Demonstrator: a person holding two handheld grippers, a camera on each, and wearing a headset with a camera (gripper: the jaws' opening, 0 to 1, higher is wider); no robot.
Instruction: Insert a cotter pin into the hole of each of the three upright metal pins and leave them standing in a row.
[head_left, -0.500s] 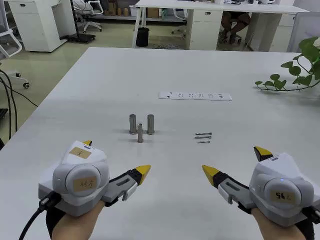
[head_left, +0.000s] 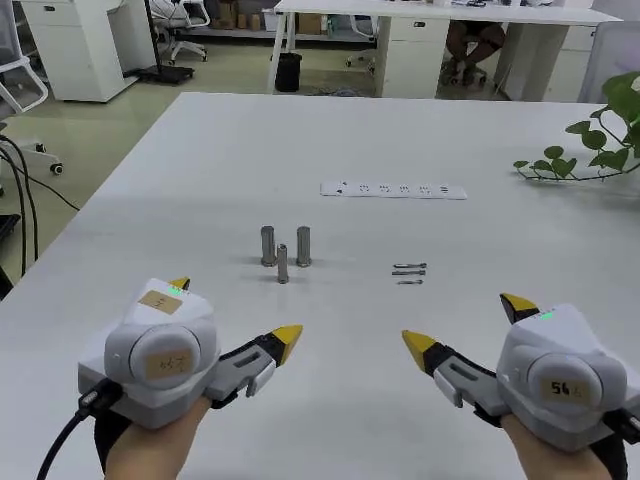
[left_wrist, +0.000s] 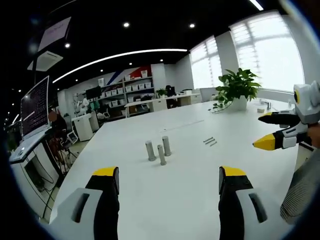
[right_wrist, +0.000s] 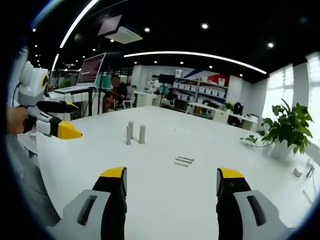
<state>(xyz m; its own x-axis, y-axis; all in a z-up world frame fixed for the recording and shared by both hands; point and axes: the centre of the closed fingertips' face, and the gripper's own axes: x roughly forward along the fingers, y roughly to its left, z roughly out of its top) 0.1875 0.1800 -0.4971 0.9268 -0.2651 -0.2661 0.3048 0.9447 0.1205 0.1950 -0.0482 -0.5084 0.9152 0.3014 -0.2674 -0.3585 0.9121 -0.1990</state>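
Three grey metal pins (head_left: 283, 251) stand upright in a tight cluster at mid-table, also seen as metal pins (left_wrist: 158, 150) and metal pins (right_wrist: 135, 133). Right of them lie three small cotter pins (head_left: 409, 272), side by side on the tabletop; the same cotter pins (left_wrist: 210, 141) and cotter pins (right_wrist: 182, 161) are flat and untouched. My left gripper (head_left: 232, 312) is open near the front left, well short of the metal pins. My right gripper (head_left: 460, 322) is open near the front right, short of the cotter pins. Both hold nothing.
A white power strip (head_left: 394, 190) lies beyond the pins. A leafy plant (head_left: 598, 140) reaches in over the table's right edge. The white table (head_left: 200, 170) is broad and bare around the parts. Desks and chairs stand behind.
The head camera shifted slightly. Both grippers stay open in nearly the same places, and the pins have not moved.
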